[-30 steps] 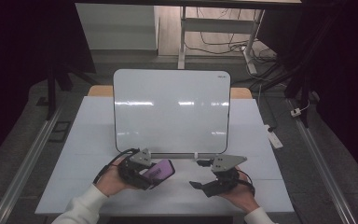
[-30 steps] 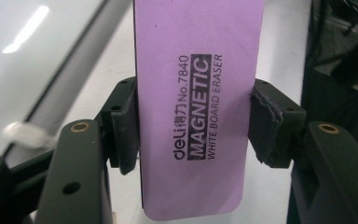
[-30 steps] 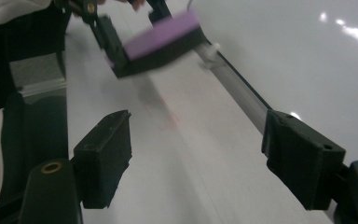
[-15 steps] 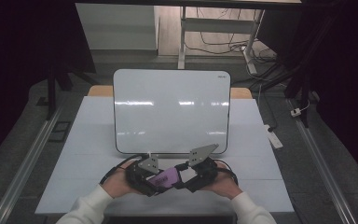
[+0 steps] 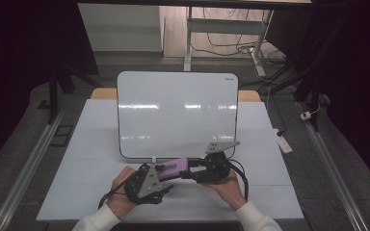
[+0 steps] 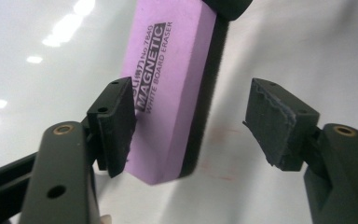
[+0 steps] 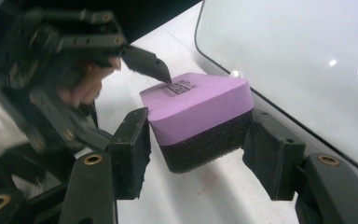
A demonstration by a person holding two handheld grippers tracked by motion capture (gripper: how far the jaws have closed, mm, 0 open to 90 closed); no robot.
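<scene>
The purple whiteboard eraser (image 5: 173, 168) hangs just above the white counter (image 5: 77, 159), right at the near edge of the whiteboard (image 5: 178, 113). The right claw (image 7: 196, 140) is clamped on one end, pads pressing both sides after just closing. The left claw (image 6: 189, 126) has just been opening: one pad beside the eraser, the other well clear, grip released.

Right gripper (image 5: 192, 172) crosses from right of table to purple eraser (image 5: 172, 168), jaws just closed on its end. Left gripper (image 6: 189, 123) jaws just opening, one pad off eraser.
</scene>
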